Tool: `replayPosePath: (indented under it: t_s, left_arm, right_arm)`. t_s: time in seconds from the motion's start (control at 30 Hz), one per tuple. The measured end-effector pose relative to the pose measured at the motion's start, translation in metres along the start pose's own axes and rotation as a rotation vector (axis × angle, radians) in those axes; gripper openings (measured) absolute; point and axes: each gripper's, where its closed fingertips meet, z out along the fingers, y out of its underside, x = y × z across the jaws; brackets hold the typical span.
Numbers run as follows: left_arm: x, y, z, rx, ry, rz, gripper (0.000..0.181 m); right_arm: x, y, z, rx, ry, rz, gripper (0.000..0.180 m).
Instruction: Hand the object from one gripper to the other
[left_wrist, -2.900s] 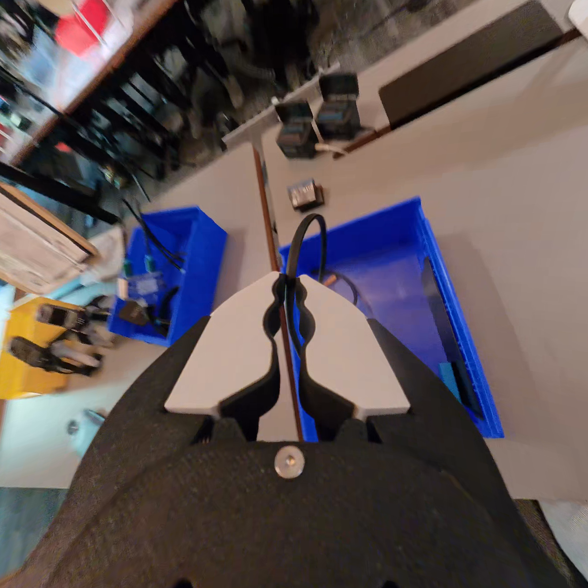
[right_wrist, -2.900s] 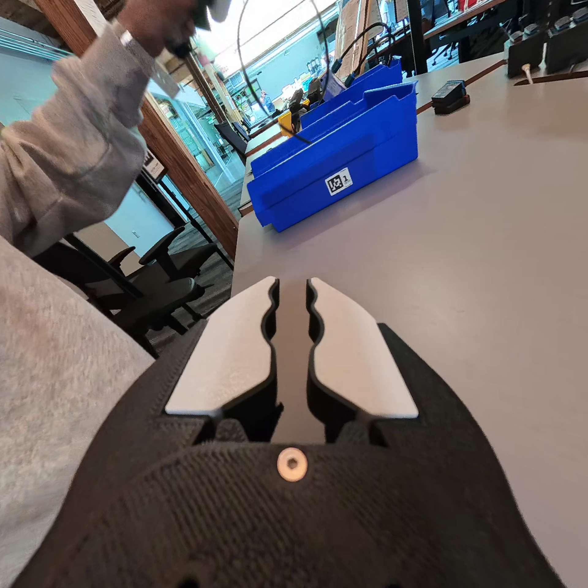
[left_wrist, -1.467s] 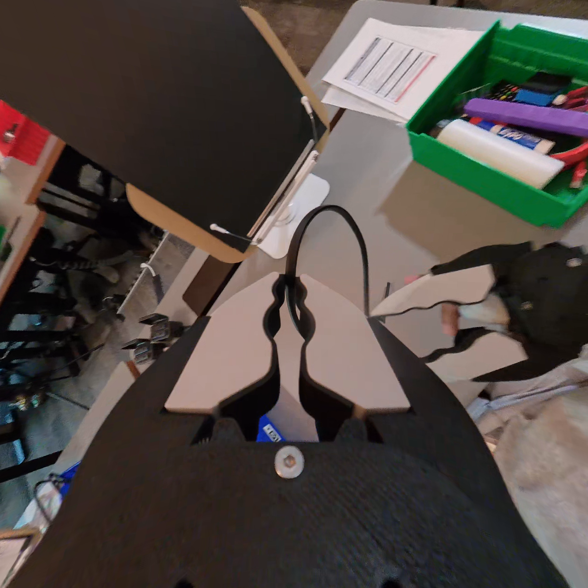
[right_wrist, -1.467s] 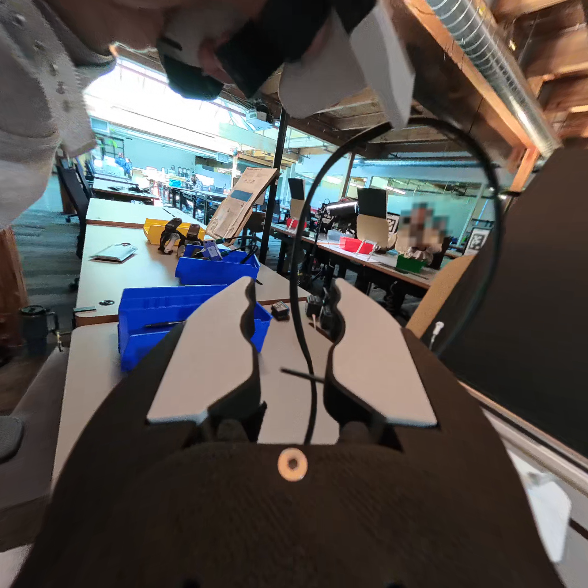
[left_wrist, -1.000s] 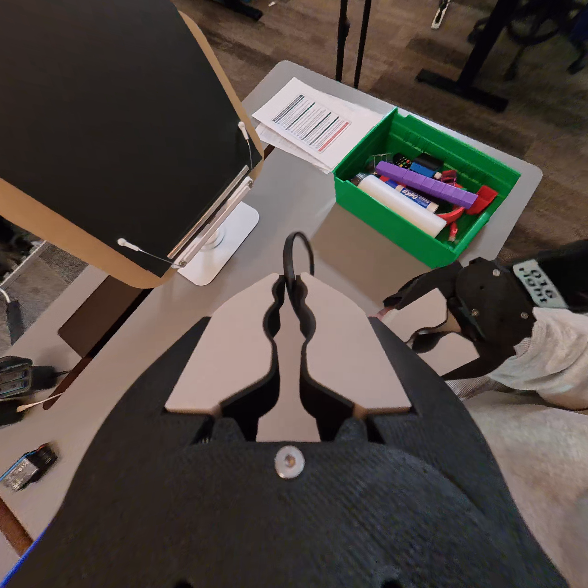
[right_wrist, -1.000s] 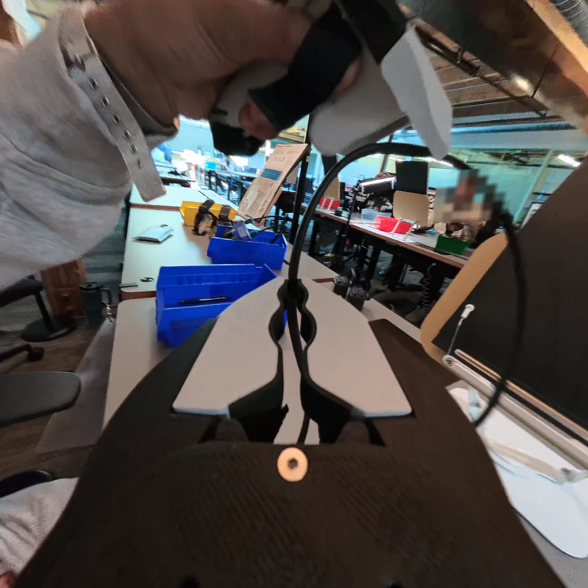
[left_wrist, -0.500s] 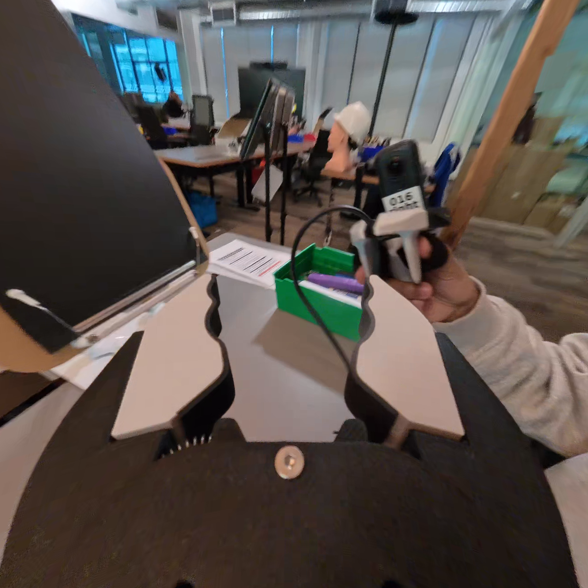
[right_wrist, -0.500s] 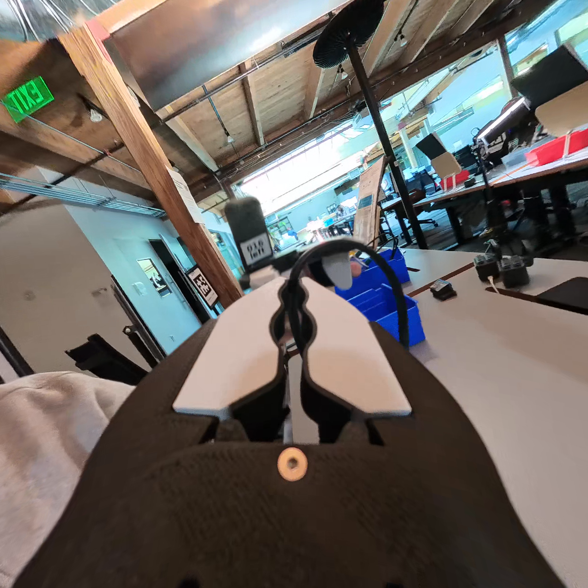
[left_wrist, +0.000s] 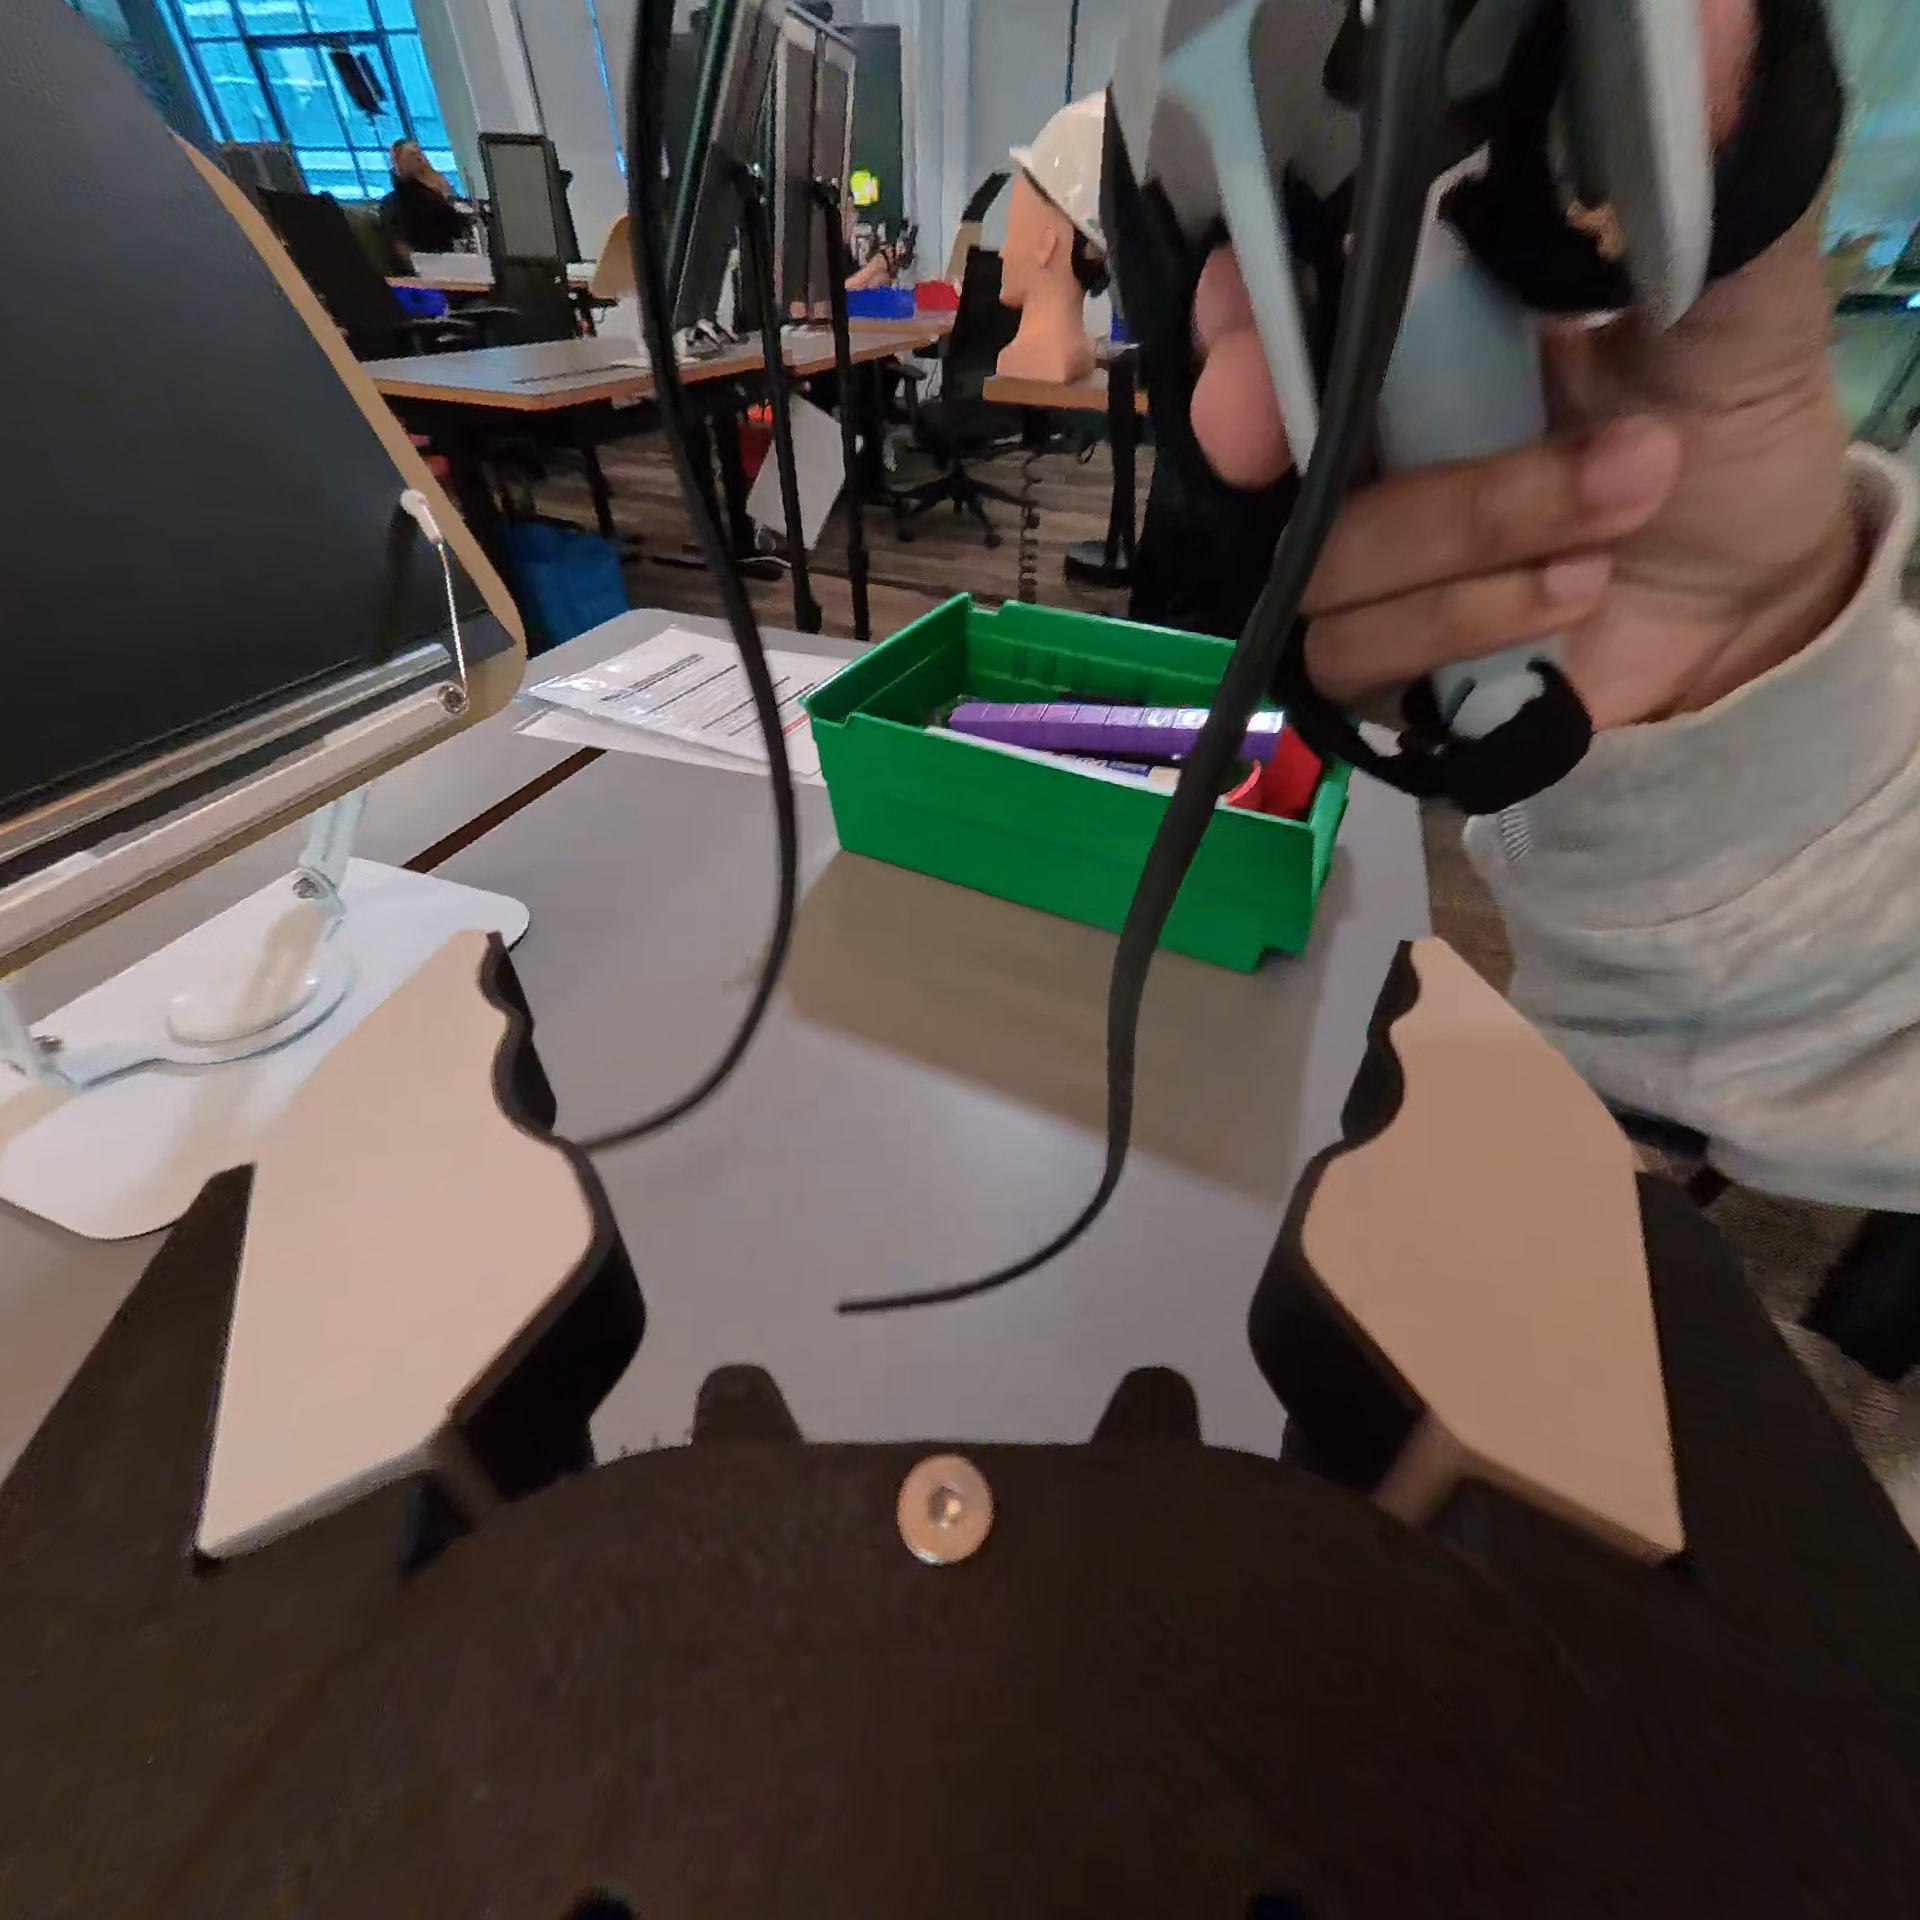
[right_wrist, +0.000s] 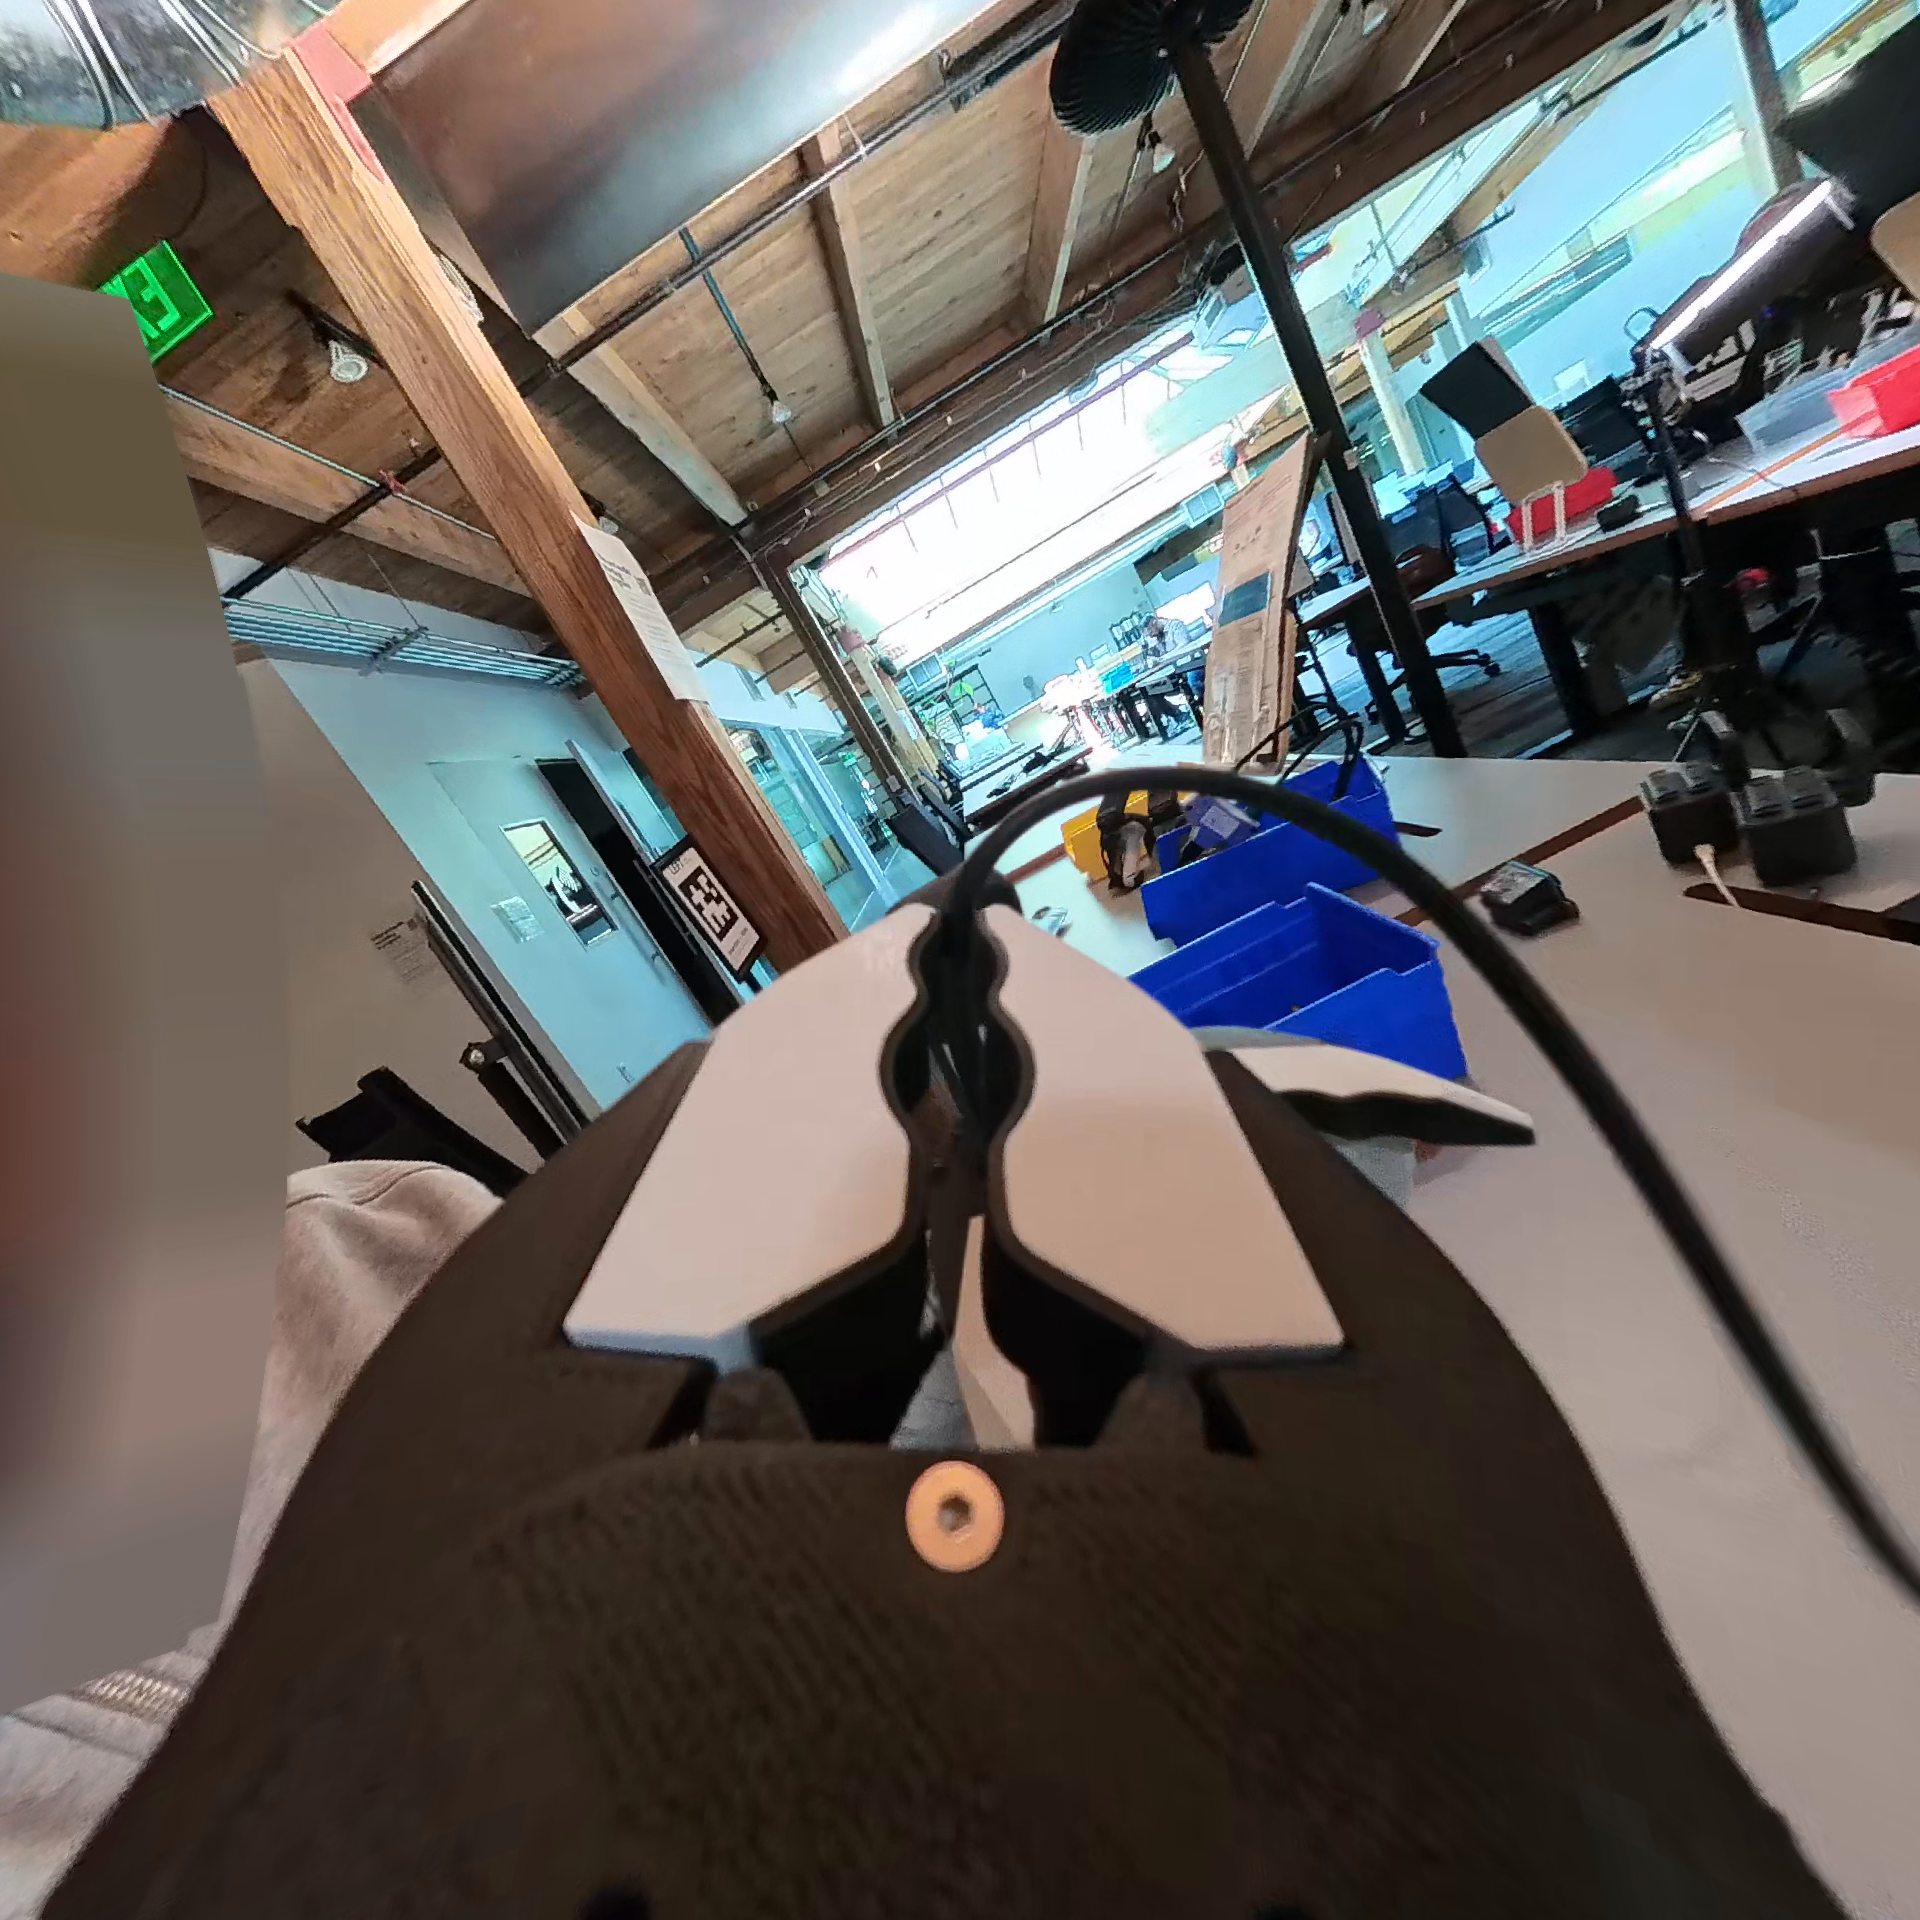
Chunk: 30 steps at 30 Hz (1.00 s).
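The object is a long thin black cable (left_wrist: 1141, 914). In the left wrist view it hangs in two strands between my wide-open left gripper (left_wrist: 951, 945), and no pad touches it. Its loose end lies low between the fingers. A hand (left_wrist: 1558, 499) holds the right gripper above, at the upper right. In the right wrist view my right gripper (right_wrist: 956, 920) is shut on the cable (right_wrist: 1455, 904), which arcs up from the tips and sweeps down to the right. One pale finger (right_wrist: 1382, 1101) of the left gripper shows just beyond it.
A green bin (left_wrist: 1039, 831) with markers stands on the grey table (left_wrist: 935, 1091), with papers (left_wrist: 675, 696) beside it. A black board (left_wrist: 156, 416) on a white base (left_wrist: 208, 1039) stands at the left. Blue bins (right_wrist: 1320, 977) and black chargers (right_wrist: 1745, 821) sit farther along. The gap from one gripper's tips to the other's is roughly 12 cm.
My right gripper closed on the cable while the left held it. My left gripper has since opened wide and let go. The right gripper now holds the cable alone, closer above the left.
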Motion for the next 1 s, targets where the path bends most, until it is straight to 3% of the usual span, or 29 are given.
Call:
replayPosePath:
  t_s: [0.17,0.27,0.33,0.37,0.73,0.9,1.0]
  left_arm:
    - [-0.002,0.012,0.003,0.000,0.002,-0.031,0.148]
    - [0.012,0.023,0.003,-0.048,0.094,-0.012,0.097]
    - [0.024,0.023,0.000,-0.041,0.168,-0.013,0.034]
    - [0.027,0.020,-0.001,-0.022,0.185,-0.037,0.027]
    - [0.039,0.017,-0.003,0.001,0.249,-0.092,0.005]
    - [0.045,0.014,-0.002,0.013,0.266,-0.087,0.007]
    - [0.048,0.017,0.002,0.004,0.271,-0.101,0.025]
  right_arm:
    - [-0.009,0.006,0.007,-0.016,-0.052,0.021,0.004]
    - [-0.012,0.007,0.007,-0.022,-0.060,0.017,0.004]
    - [-0.013,0.006,0.006,-0.021,-0.052,0.005,0.005]
    - [-0.013,0.004,0.005,-0.015,-0.049,0.000,0.005]
    - [-0.023,-0.015,-0.010,0.052,-0.041,-0.036,0.005]
    - [-0.027,-0.019,-0.013,0.067,-0.038,-0.052,0.005]
    - [-0.031,-0.019,-0.011,0.076,-0.048,-0.048,0.005]
